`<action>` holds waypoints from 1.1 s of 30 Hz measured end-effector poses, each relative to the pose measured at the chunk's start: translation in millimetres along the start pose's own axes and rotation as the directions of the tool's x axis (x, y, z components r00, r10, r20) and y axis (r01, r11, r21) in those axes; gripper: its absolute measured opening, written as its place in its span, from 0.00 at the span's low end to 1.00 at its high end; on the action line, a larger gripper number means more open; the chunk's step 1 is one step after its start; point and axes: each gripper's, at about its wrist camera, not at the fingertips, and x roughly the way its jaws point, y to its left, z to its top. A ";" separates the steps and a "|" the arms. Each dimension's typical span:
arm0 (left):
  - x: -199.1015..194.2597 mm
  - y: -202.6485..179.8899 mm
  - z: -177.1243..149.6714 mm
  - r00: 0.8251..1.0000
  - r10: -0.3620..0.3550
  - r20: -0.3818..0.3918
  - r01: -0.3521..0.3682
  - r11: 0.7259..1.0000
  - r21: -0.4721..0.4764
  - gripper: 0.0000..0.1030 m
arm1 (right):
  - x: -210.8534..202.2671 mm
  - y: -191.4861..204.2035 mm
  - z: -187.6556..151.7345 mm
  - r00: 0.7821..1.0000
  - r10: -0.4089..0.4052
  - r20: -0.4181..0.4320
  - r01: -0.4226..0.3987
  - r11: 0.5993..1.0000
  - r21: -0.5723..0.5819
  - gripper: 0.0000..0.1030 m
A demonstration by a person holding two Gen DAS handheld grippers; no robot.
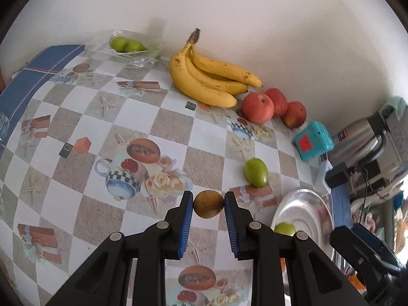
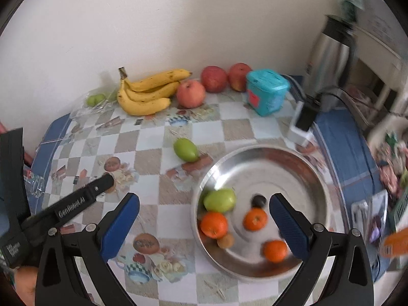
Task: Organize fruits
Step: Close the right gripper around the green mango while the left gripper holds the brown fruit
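A small round brown fruit (image 1: 208,204) is clamped in the left gripper (image 1: 208,205) for transfer toward the round steel bowl (image 2: 318,178); the right gripper (image 2: 204,210) is held wide open and empty above it.

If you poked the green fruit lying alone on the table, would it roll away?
Probably a little. The green fruit looks smooth and egg-shaped, so it would likely wobble sideways rather than roll straight. The tablecloth looks flat, so it may stop soon. Its skin looks shiny, perhaps slippery to pinch.
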 end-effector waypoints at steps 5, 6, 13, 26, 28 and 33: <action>18.1 8.6 11.7 1.000 0.003 0.001 -0.003 0.999 -0.034 0.26 | 32.9 9.8 25.2 0.998 0.037 -0.056 -0.039 0.999 -0.030 0.99; 24.3 11.7 14.1 1.000 0.010 -0.002 -0.010 0.999 -0.048 0.26 | 40.0 10.7 29.3 0.997 0.037 -0.067 -0.040 0.999 -0.031 0.99; 58.5 28.5 29.3 0.999 0.032 -0.008 -0.033 0.989 -0.143 0.26 | 103.5 15.9 47.3 0.986 0.015 -0.165 -0.025 0.998 -0.057 0.99; 85.2 48.9 29.9 0.997 0.082 0.016 -0.079 0.989 -0.123 0.26 | 174.2 25.0 52.7 0.973 -0.037 -0.229 0.014 0.995 -0.100 0.99; 85.4 50.9 29.6 0.998 0.068 0.015 -0.065 0.990 -0.127 0.26 | 181.8 26.5 51.4 0.971 -0.051 -0.234 0.028 0.994 -0.101 0.99; 88.5 55.5 30.1 0.998 0.056 0.005 -0.054 0.988 -0.142 0.26 | 196.4 29.9 48.1 0.965 -0.085 -0.248 0.059 0.992 -0.112 0.99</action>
